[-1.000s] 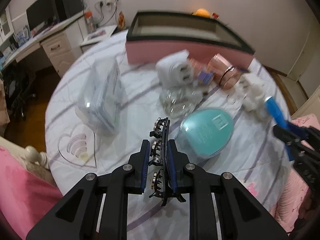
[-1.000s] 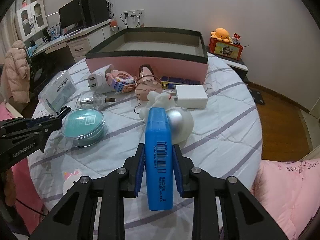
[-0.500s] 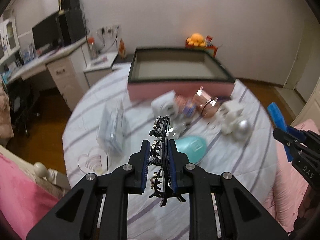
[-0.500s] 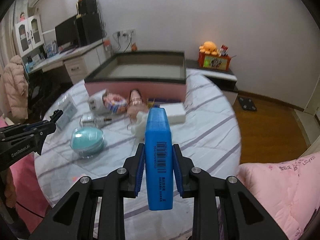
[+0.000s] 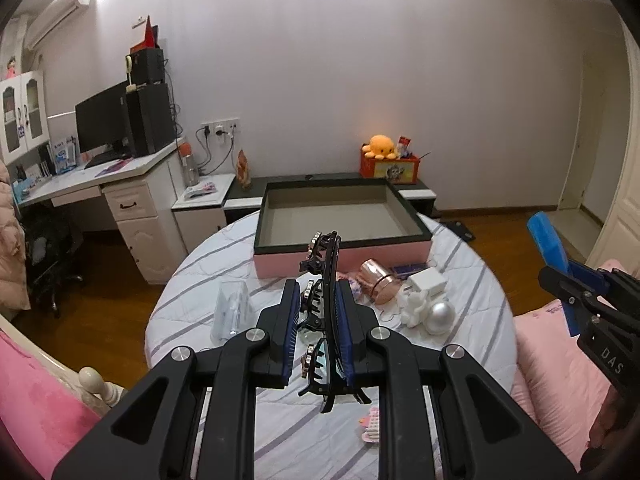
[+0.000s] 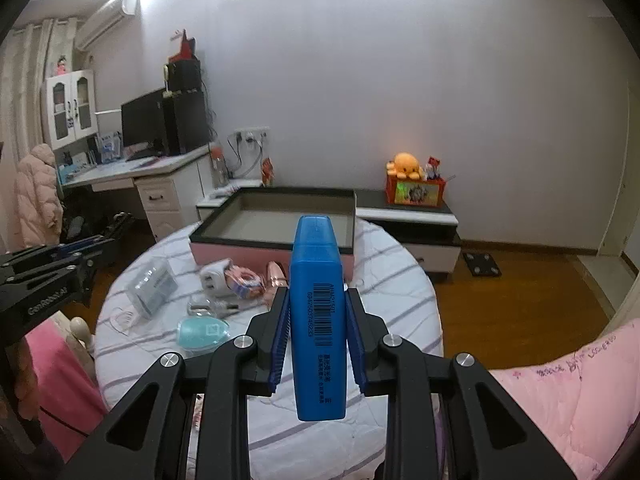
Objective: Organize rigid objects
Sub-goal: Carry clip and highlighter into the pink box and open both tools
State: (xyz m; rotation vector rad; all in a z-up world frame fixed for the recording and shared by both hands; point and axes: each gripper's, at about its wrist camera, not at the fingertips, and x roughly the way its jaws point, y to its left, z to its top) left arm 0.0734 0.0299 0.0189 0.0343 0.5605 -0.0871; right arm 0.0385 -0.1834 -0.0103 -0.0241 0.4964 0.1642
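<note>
Above table (image 6: 400, 304), blue case (image 6: 318, 320) reads 6917503746228.

A home bedroom: a round bed (image 5: 460, 364) with a striped white quilt and pink bedding (image 6: 560, 392), a white desk (image 5: 100, 188) with a monitor (image 5: 100, 120), a wall air conditioner (image 6: 108, 20), and an orange plush octopus (image 5: 380, 146) on a low cabinet.

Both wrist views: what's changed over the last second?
Both grippers pulled up and back from the table; the clutter and pink box now look smaller and farther, with more of the room showing. Unchanged: left gripper clamps the black hair clip, right gripper clamps the blue case. Table items look unmoved.
</note>
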